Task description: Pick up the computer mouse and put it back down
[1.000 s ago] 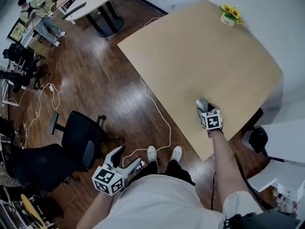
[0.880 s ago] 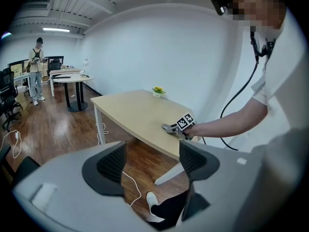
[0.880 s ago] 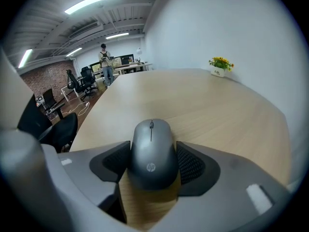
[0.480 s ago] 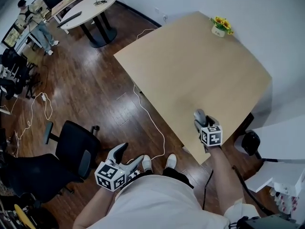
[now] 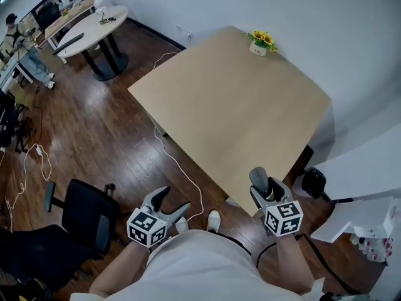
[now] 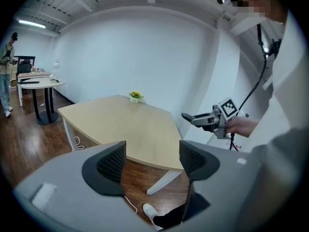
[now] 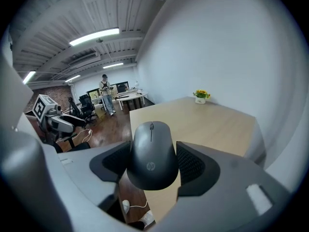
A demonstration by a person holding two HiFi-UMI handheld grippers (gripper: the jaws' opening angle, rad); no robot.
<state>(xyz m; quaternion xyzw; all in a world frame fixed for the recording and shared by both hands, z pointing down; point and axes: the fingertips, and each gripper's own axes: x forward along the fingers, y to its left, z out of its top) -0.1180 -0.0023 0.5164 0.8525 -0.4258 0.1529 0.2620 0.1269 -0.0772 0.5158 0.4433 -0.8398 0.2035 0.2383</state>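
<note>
A dark grey computer mouse (image 7: pixel 150 153) sits clamped between the pads of my right gripper (image 7: pixel 152 162), which is shut on it. The head view shows the mouse (image 5: pixel 257 178) in that right gripper (image 5: pixel 266 190), held in the air over the near corner of the light wooden table (image 5: pixel 238 105). My left gripper (image 5: pixel 172 200) hangs open and empty over the floor at my left side. Its own view shows nothing between its jaws, only the left gripper (image 6: pixel 152 163) facing the table (image 6: pixel 120 124). At the right of that view is the right gripper with the mouse (image 6: pixel 189 116).
A small pot of yellow flowers (image 5: pixel 260 42) stands at the table's far corner. A white cable (image 5: pixel 178 168) trails over the wooden floor beside the table. A black office chair (image 5: pixel 88 215) is at my left, a round table (image 5: pixel 94 27) far left, a dark bin (image 5: pixel 313 182) right.
My right gripper has lifted the mouse off the tabletop and drawn it back toward my body. The left gripper has shifted slightly and stays open.
</note>
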